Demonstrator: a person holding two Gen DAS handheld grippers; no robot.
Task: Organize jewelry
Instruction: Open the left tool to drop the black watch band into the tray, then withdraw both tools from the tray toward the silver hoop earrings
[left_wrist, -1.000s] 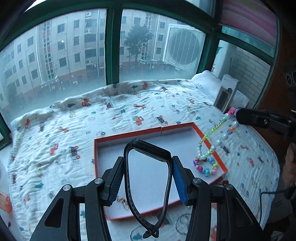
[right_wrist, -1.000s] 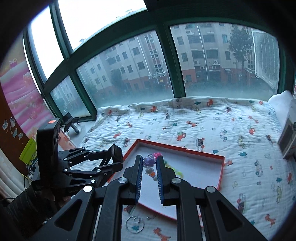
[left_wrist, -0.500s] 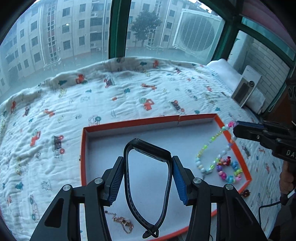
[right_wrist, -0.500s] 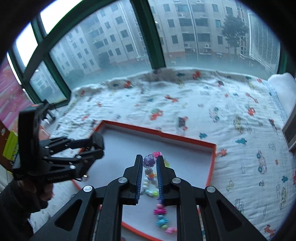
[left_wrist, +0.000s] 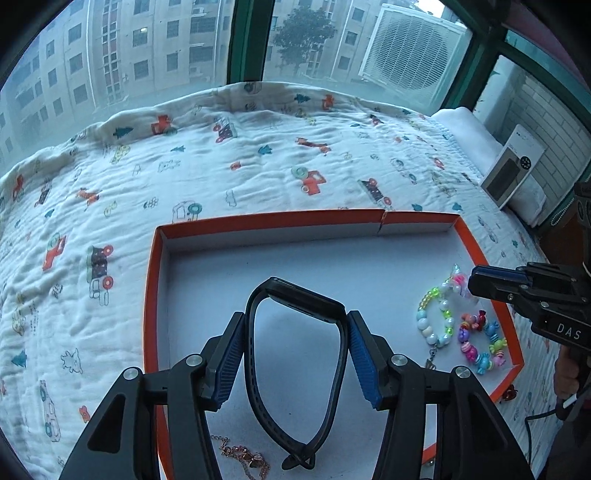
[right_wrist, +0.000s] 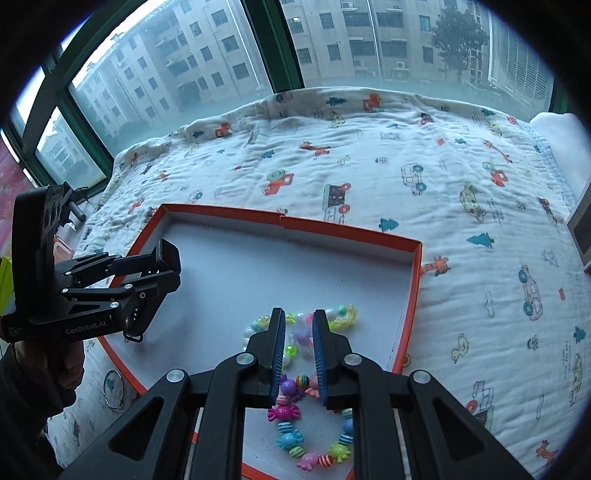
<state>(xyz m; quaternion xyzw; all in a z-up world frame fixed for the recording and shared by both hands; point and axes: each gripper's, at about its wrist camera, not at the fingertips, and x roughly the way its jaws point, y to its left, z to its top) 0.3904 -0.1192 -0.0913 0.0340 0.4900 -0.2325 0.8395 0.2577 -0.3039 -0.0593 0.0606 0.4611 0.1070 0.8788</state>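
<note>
**Two grippers over one orange tray**

Lower centre of the left wrist view: left gripper (left_wrist: 295, 350), jaws opening, black looped band (left_wrist: 295, 369) still between the pads. Below it, one rose-gold chain (left_wrist: 243, 456). To the right, one bead bracelet (left_wrist: 458, 325), pastel and candy-coloured, lying in the white-floored tray (left_wrist: 258, 220), nipped at its upper end by the closed right gripper (right_wrist: 299, 350).

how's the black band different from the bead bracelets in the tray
The black band is one plain dark loop, held above the tray floor between the left gripper's opening jaws. The bead bracelets are multicoloured strings lying on the tray floor, one end pinched by the right gripper. Both sit within the orange tray.
</note>
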